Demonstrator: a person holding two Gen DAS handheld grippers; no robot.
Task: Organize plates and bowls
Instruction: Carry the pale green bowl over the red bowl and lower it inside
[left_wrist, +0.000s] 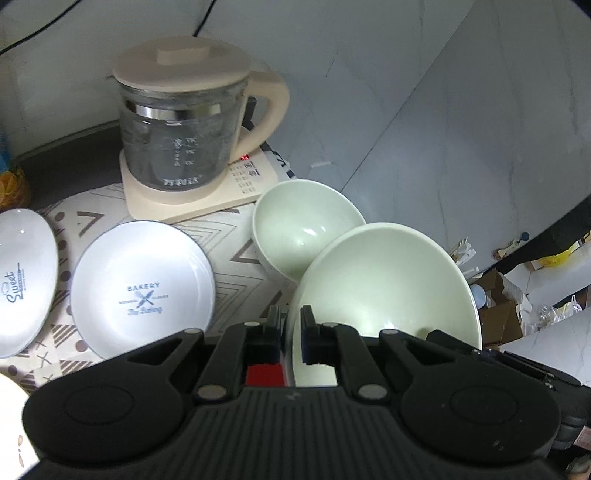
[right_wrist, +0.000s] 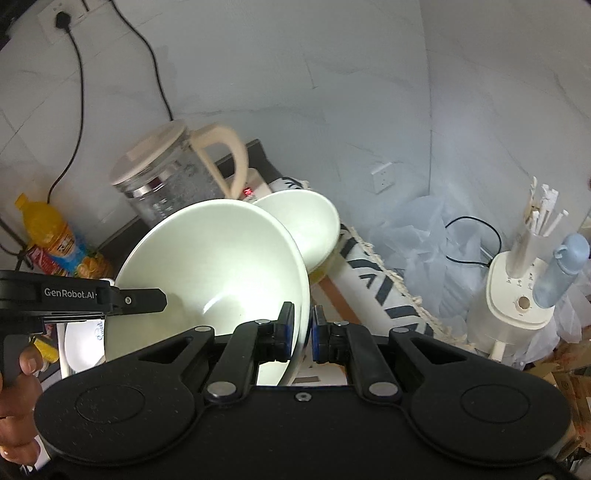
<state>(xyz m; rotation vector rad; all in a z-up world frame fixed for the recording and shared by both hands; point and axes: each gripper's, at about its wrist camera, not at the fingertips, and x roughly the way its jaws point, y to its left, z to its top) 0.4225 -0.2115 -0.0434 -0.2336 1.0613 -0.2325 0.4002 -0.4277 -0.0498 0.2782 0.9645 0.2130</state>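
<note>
Right up close, the left gripper (left_wrist: 291, 334) is clamped on the near rim of a big pale-green bowl (left_wrist: 384, 284), one finger inside the wall and one outside. Over on the other side, the right gripper (right_wrist: 303, 334) is clenched on that same big bowl's (right_wrist: 214, 266) opposite rim, its blue pads pinching the thin edge between them. So both grippers have the bowl, and it hangs tilted, mouth open toward the cameras, clear of the patterned tablecloth (left_wrist: 236, 236). From the right wrist you can see the left gripper's black arm (right_wrist: 136, 297) reaching in at the bowl's far edge, with the person's hand (right_wrist: 18, 376) wrapped round its handle (a thumbnail is just in view).

Just behind the held bowl sits a smaller green bowl (left_wrist: 303, 229), upright on the cloth near the table's edge. To the left lie two white plates: one printed "BAKERY" (left_wrist: 142, 288) and, beside it, one printed "Sweet" (left_wrist: 24, 280), partly cut off by the picture's edge.

Farther back stands a glass kettle (left_wrist: 184, 129) with a cream lid and handle, on its cream base, a small red light glowing on the panel. A bottle of orange drink (right_wrist: 51, 236) stands by the wall, and a black cord (right_wrist: 147, 55) runs up to a socket.
</note>
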